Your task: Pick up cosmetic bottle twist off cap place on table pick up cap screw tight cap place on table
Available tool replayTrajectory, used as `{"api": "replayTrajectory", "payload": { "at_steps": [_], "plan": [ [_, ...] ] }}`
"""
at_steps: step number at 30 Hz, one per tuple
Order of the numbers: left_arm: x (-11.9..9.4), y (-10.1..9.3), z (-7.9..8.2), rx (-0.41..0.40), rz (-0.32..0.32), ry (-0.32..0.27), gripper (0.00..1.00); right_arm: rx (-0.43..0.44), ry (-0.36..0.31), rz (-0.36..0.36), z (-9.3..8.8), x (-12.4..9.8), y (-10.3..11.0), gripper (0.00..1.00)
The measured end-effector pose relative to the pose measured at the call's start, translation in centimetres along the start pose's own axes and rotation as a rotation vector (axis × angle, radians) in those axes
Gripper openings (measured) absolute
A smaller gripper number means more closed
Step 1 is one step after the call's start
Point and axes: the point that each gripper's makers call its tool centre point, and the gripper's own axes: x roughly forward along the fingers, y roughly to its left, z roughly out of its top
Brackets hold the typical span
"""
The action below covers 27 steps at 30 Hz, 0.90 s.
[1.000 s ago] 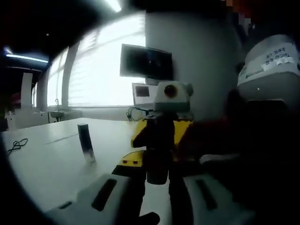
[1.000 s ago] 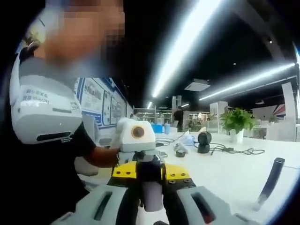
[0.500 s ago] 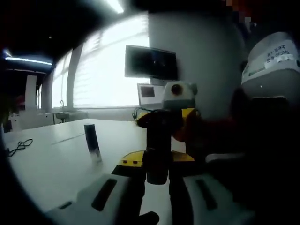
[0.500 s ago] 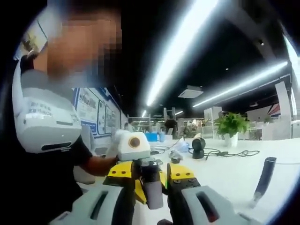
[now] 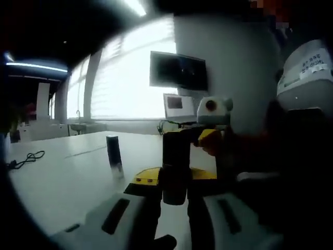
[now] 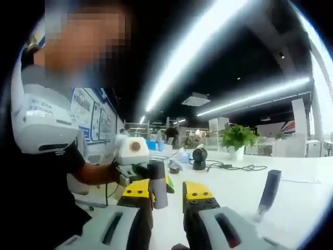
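Two grippers are working: left gripper is clamping one cosmetic bottle (dark, upright); right gripper is gaping; one cap, seemingly, is standing on the table.

The room is an open-plan office with a dark ceiling carrying long fluorescent strip lights. A white table spans both views. In the left gripper view, a wide bright window with blinds lines the far side next to a grey wall, with a dark wall monitor above a smaller screen. In the right gripper view, a potted green plant, a black cable and a round black device sit on the table; posters cover the wall at left.
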Motion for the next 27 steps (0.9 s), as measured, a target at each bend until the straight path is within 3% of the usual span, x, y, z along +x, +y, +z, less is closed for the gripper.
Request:
{"api": "replayTrajectory", "payload": {
  "at_steps": [17,23,27],
  "plan": [
    [-1.4,1.7,-0.6,0.02,0.085,0.022,0.08,0.015,0.006,-0.133,-0.8,-3.1,-2.7,0.11],
    [-1.6,2.4,-1.1,0.014,0.118,0.04,0.08,-0.016,0.067,-0.153,-2.2,-3.8,-2.8,0.1],
    [-1.9,3.0,-1.3,0.024,0.152,0.039,0.08,-0.022,0.091,-0.167,-3.1,-4.1,-3.0,0.01]
  ]
}}
